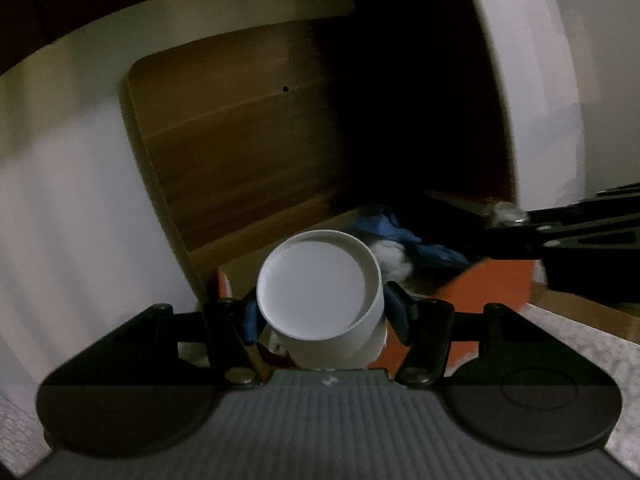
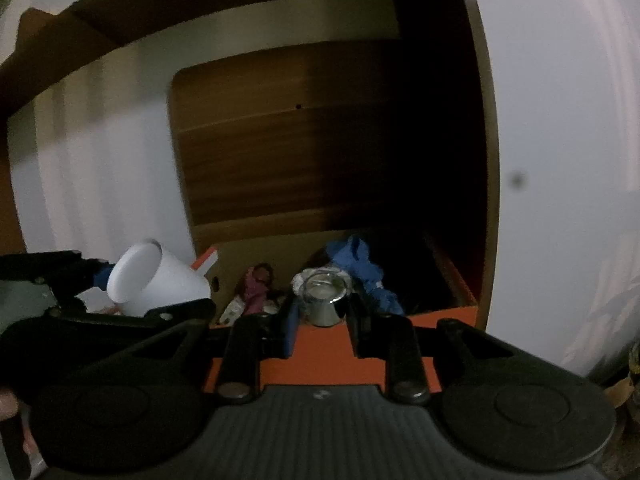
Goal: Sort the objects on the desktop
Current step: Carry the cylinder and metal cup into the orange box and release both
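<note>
dim wooden shelving (image 2: 304,152) fills the middle of both views, flanked by pale walls, as i work the two grippers over an orange box (image 2: 332,344) low in the frame. left gripper (image 1: 320,312): my jaws stand about half open, clamped on a white cup (image 1: 320,292) at lower centre of the left view, its pale round face turned toward the lens, pads pressing both sides. from the right view the same cup (image 2: 156,280) shows at left centre, tilted, held above the box's left edge. right gripper (image 2: 322,312): jaws drawn nearly shut on a small shiny tin (image 2: 326,300), upright, at lower centre of the right view, just above the box's near wall. inside the box lie a blue cloth (image 2: 360,272) at centre right, a pink item (image 2: 256,280) at centre left, and some pale scraps i cannot make out. in the left view the blue cloth (image 1: 404,236) sits right of the cup, and the right gripper's black frame (image 1: 568,232) reaches in from the right edge.
</note>
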`<act>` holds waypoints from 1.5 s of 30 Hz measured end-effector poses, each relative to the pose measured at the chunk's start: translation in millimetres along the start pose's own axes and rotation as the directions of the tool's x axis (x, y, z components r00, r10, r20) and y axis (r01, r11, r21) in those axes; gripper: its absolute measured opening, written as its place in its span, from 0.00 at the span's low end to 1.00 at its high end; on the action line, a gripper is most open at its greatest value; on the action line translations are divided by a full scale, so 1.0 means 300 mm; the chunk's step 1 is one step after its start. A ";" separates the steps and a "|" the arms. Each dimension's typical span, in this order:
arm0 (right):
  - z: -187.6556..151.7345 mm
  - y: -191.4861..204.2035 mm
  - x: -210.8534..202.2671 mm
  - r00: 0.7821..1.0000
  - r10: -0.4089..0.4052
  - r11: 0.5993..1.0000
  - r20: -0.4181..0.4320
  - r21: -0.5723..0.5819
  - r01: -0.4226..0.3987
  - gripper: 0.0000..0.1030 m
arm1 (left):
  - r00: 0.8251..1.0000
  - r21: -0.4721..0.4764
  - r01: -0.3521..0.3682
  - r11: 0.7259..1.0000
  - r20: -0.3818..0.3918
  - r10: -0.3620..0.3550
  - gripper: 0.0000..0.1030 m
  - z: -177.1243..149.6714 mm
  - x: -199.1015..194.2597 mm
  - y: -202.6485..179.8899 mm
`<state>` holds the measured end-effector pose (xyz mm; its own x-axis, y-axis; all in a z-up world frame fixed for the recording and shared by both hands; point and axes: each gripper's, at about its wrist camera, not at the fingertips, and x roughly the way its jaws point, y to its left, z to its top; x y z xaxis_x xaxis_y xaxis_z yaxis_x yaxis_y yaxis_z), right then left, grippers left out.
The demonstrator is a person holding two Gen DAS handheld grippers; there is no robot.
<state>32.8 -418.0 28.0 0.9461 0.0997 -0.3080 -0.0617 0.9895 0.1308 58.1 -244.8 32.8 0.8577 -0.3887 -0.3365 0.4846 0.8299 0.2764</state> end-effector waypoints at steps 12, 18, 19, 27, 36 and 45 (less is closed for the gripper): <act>0.093 -0.031 0.180 0.997 -0.071 0.997 -0.013 -0.042 0.071 0.23 | 0.988 -0.016 -0.150 0.989 -0.038 0.149 0.58 0.074 0.181 0.055; 0.131 -0.042 0.267 0.994 -0.106 0.993 -0.023 -0.045 0.105 0.23 | 0.975 -0.054 -0.211 0.976 -0.081 0.206 0.58 0.108 0.272 0.082; 0.137 -0.041 0.280 0.993 -0.115 0.992 -0.025 -0.054 0.113 0.23 | 0.973 -0.053 -0.222 0.974 -0.084 0.217 0.58 0.116 0.282 0.083; 0.169 -0.044 0.373 0.989 -0.143 0.988 -0.048 -0.063 0.140 0.23 | 0.955 -0.076 -0.271 0.960 -0.147 0.258 0.58 0.154 0.367 0.113; 0.149 -0.065 0.483 0.980 -0.164 0.986 -0.115 -0.039 0.161 0.23 | 0.948 -0.124 -0.265 0.956 -0.215 0.234 0.58 0.130 0.444 0.116; 0.127 -0.097 0.539 0.972 -0.176 0.984 -0.158 -0.028 0.174 0.23 | 0.930 -0.144 -0.263 0.954 -0.301 0.210 0.58 0.124 0.503 0.147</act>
<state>199.6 -434.8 10.5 0.8800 -0.0610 -0.4710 0.0952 0.9943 0.0490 215.3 -281.7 27.7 0.8478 -0.0663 -0.5262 0.2123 0.9516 0.2221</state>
